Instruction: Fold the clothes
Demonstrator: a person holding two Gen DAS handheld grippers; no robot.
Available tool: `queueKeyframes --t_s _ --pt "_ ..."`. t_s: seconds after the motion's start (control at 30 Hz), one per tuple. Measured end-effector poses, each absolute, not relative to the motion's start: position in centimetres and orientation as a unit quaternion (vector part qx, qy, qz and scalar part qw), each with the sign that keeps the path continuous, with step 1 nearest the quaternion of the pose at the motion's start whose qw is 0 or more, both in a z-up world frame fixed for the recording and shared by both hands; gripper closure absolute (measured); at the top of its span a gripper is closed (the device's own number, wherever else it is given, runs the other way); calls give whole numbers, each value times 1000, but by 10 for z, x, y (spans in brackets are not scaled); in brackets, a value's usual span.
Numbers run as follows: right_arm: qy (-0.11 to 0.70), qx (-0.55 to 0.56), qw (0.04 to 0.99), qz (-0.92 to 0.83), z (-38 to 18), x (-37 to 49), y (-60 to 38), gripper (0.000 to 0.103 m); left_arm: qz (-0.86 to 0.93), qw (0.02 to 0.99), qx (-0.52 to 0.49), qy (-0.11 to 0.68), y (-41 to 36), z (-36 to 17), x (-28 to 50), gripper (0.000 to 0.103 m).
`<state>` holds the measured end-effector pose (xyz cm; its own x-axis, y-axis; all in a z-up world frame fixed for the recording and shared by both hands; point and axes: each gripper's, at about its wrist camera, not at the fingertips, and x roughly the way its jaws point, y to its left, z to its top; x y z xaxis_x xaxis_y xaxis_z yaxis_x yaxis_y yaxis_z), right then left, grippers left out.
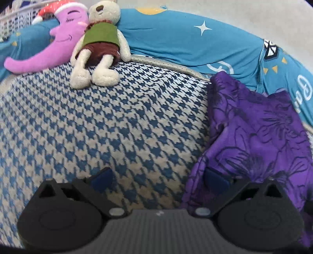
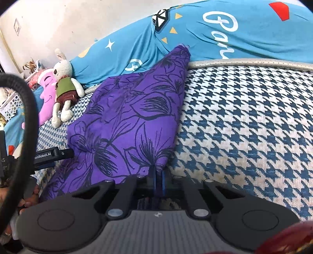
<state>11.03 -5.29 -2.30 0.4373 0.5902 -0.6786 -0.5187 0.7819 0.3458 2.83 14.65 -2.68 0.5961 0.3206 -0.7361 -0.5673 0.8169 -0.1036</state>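
A purple garment with dark flower outlines (image 1: pixel 254 136) lies on the houndstooth bed surface (image 1: pixel 109 121). In the left wrist view it fills the right side, and my left gripper (image 1: pixel 158 179) is open, its right finger resting against the cloth's near edge and its left finger over bare bedding. In the right wrist view the same purple garment (image 2: pixel 133 113) stretches away toward the blue quilt, and my right gripper (image 2: pixel 158 175) is shut on its near corner. The left gripper's body (image 2: pixel 52 154) shows at the garment's left edge.
A blue printed quilt (image 1: pixel 185 39) is bunched along the far edge of the bed. A cream stuffed rabbit (image 1: pixel 97 45) and a pink plush (image 1: pixel 56 43) lie at the far left. A white plastic basket (image 1: pixel 17 15) stands behind them. A black cable (image 2: pixel 29 109) curves at the left.
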Motion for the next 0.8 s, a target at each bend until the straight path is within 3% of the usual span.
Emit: queueKeyframes --t_s 0.3,0.8 --pt "427 29 844 323 -23 111 -54 97 252 881 -157 368 149 -30 23 0" --pt "444 63 815 367 -2 79 -71 87 222 891 -182 352 138 -9 -2 0"
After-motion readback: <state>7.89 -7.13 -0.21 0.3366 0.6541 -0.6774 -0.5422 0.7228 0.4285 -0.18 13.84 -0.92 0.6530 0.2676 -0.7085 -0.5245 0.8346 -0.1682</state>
